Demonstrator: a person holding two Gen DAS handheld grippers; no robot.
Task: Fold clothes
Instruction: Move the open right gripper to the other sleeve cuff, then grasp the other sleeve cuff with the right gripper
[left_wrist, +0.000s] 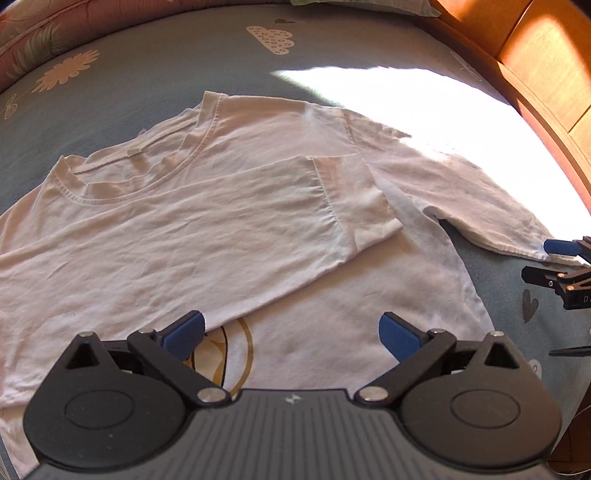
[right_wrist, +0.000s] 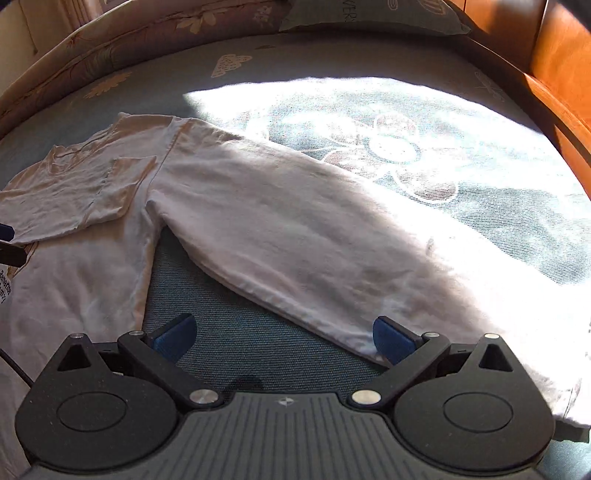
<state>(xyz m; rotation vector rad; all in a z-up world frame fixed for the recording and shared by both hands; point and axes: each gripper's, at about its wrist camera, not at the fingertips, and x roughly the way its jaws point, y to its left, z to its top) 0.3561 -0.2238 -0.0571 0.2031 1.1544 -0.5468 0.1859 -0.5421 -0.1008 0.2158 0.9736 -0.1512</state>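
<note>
A white long-sleeved shirt (left_wrist: 155, 236) lies spread on a blue patterned bedspread (left_wrist: 155, 62), with its neckline (left_wrist: 122, 162) toward the far left. One sleeve (left_wrist: 258, 206) is folded across the chest. My left gripper (left_wrist: 291, 325) hovers open over the torso, just above a gold print (left_wrist: 243, 347). The other sleeve (right_wrist: 295, 236) stretches out flat to the right. My right gripper (right_wrist: 284, 325) is open at that sleeve's cuff end; the sleeve's lower edge rests against its right finger pad (right_wrist: 391, 339). The left wrist view shows the right gripper (left_wrist: 545, 260) at the cuff.
Orange wooden furniture (left_wrist: 546, 74) runs along the right side of the bed. A floral cushion (left_wrist: 33, 40) and a pillow (right_wrist: 369, 16) lie at the far end. A bright sun patch (right_wrist: 406, 147) washes out the bedspread beyond the sleeve.
</note>
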